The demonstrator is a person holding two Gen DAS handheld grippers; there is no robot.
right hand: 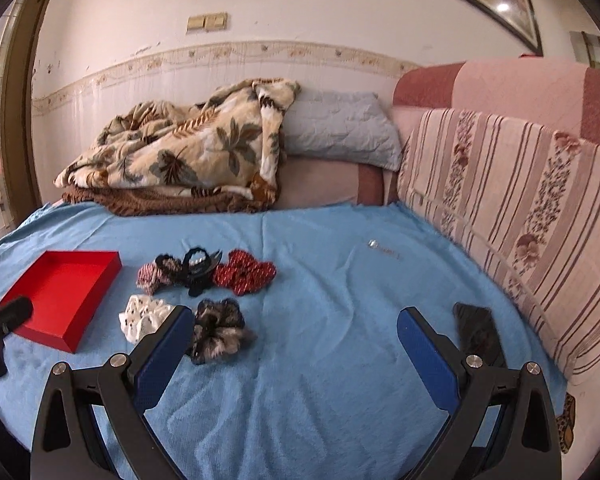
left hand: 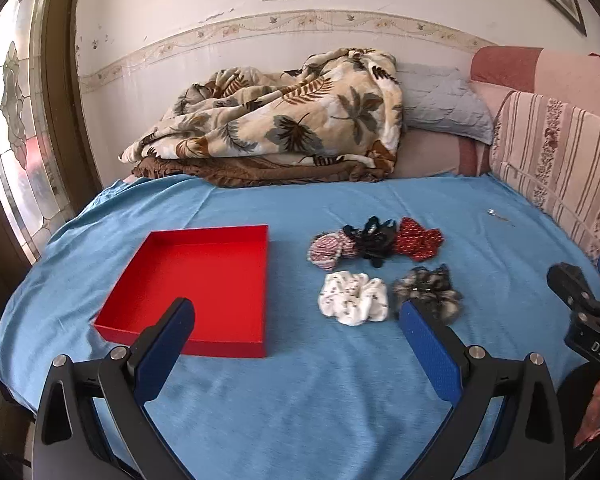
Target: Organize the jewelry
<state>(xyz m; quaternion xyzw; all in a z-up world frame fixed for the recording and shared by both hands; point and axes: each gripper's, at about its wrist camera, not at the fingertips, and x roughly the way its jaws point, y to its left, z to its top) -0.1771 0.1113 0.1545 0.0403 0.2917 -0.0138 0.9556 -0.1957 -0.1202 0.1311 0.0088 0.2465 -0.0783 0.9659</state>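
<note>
An empty red tray (left hand: 204,280) lies on the blue cloth, left of several hair scrunchies: white (left hand: 354,298), grey-black (left hand: 428,290), pink striped (left hand: 330,250), red (left hand: 418,238), and a black hair clip (left hand: 374,238). My left gripper (left hand: 298,316) is open and empty, hovering near the tray's front right corner. My right gripper (right hand: 296,326) is open and empty, its left finger beside the grey-black scrunchie (right hand: 220,330) and white scrunchie (right hand: 144,316). The tray (right hand: 60,296), red scrunchie (right hand: 246,274) and clip (right hand: 198,268) show in the right wrist view too. A small silver piece (right hand: 374,245) lies farther back.
A leaf-print blanket (left hand: 284,120) and grey pillow (left hand: 440,100) lie at the back. A striped sofa back (right hand: 520,216) runs along the right. A dark phone (right hand: 478,334) lies by my right finger. The right gripper's body (left hand: 584,304) shows at the right edge of the left wrist view.
</note>
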